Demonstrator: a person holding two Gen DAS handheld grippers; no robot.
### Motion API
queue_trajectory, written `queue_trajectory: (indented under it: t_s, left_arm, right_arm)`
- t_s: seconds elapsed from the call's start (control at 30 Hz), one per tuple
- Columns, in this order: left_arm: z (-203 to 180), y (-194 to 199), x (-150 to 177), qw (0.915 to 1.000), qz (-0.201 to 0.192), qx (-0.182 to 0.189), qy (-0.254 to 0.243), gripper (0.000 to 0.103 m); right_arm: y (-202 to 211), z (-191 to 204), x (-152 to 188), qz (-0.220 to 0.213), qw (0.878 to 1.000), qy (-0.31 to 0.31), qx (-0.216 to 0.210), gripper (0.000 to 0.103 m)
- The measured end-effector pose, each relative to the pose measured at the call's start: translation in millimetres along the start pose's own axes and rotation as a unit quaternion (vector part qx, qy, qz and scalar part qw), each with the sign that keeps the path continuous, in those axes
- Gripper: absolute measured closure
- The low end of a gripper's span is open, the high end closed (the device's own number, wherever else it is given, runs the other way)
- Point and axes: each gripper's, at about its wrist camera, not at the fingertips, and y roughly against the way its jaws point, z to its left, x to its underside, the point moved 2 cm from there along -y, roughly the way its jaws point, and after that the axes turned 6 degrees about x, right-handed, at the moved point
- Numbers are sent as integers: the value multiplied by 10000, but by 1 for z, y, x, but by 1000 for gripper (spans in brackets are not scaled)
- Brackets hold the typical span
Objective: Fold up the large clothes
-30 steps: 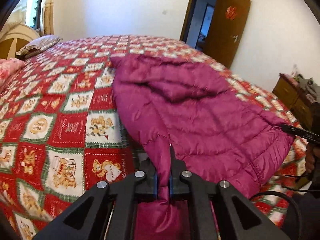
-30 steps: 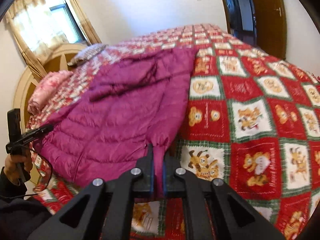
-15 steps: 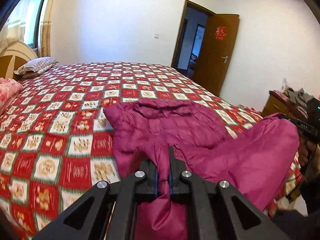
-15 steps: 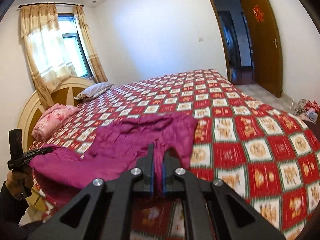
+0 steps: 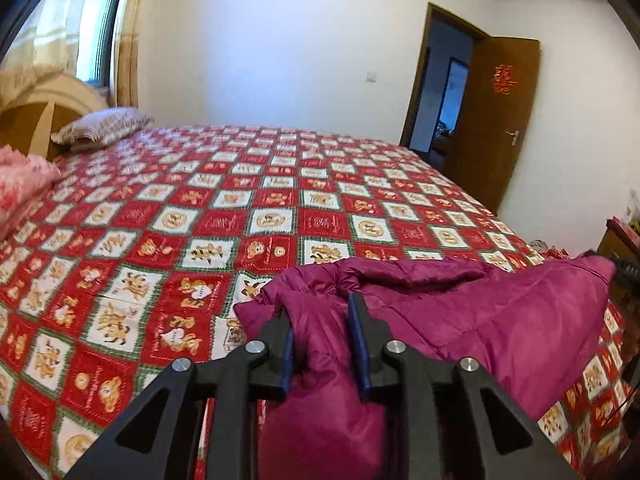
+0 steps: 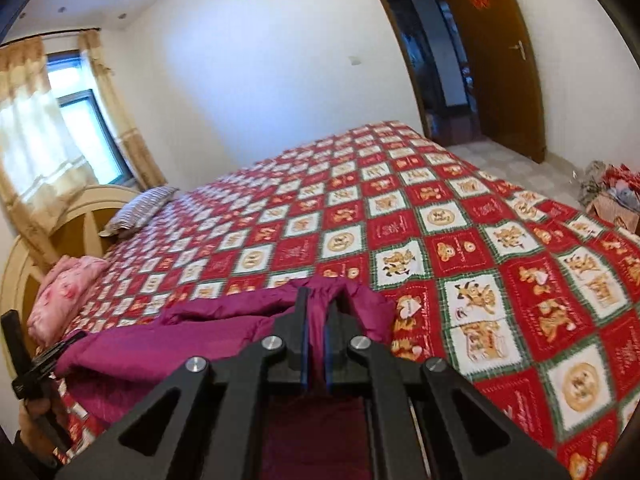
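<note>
A magenta quilted down jacket lies near the front edge of the bed, its hem lifted and folded back toward me. My left gripper has its jaws parted, with a bunch of jacket fabric still sitting between them. My right gripper is shut on another part of the jacket's hem, jaws close together on a thin fold. The left gripper shows at the far left of the right wrist view, at the jacket's other corner.
The bed has a red, white and green patchwork cover. A striped pillow and a pink folded quilt lie by the wooden headboard. An open brown door is at the right, with a wooden cabinet nearby.
Both grippers have lifted the jacket's hem and carried it back, so the jacket now looks bunched and low in view. The left jaws, shut before, now stand apart.
</note>
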Motion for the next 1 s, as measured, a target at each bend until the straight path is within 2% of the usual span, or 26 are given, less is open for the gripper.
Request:
queue_trajectory:
  t_s: [0.03,0.07,0.1,0.17,0.2,0.23,0.37,0.43,0.5,0.57,0.6,0.7,0.8,1.0]
  left_arm:
    - [3,-4,-3,10000,-17,2,85,75]
    - [5,-7,-5,9999,-56,18,130,64]
    - [7,-8,-8,9998,-107,-50,138,35]
    - [10,-6,-15,9988,-399,-252,165,6]
    - [12,-3,-17,9980,-565,-194,197,6]
    - [13,-5,-21,9981,-553,-193,210,6]
    - [19,-15,-30,9965,-526,-619,172,6]
    - [24,-18,-32,9950,-528,-810,255,6]
    - [29,-19,-33,9932,-574,-947,358,6]
    - [29,-21,-33,9917,-613,-1071,359,6]
    - [28,-22,-33,9912,-617,-1118,358,6]
    - [17,-29,-29,9901,-621,-1231,270,6]
    - [-5,-43,-26,9920,-494,-1162,69,6]
    - [-52,-75,-20,9937,-338,-992,-390,6]
  right_arm:
    - [-9,-2,0,26,10000,-16,48,96]
    - [-15,-3,0,44,9999,-44,91,96]
    - [-23,-5,0,86,9999,-68,123,96]
    - [-39,-7,0,181,9997,-85,167,96]
    - [-46,-7,-1,210,9995,-64,211,95]
    - [-54,-5,-1,256,9993,-12,255,95]
    - [-89,-4,-3,445,9983,-55,368,94]
    - [-104,-4,-4,573,9974,-111,433,88]
    - [-112,-4,-6,573,9969,-156,516,57]
    - [-111,-4,-9,395,9972,-244,582,39]
    - [-110,-2,-11,321,9973,-266,602,35]
    - [-106,8,-11,227,9973,-154,684,35]
    - [-102,42,0,317,9970,323,634,35]
    - [-99,115,37,549,9910,1211,149,35]
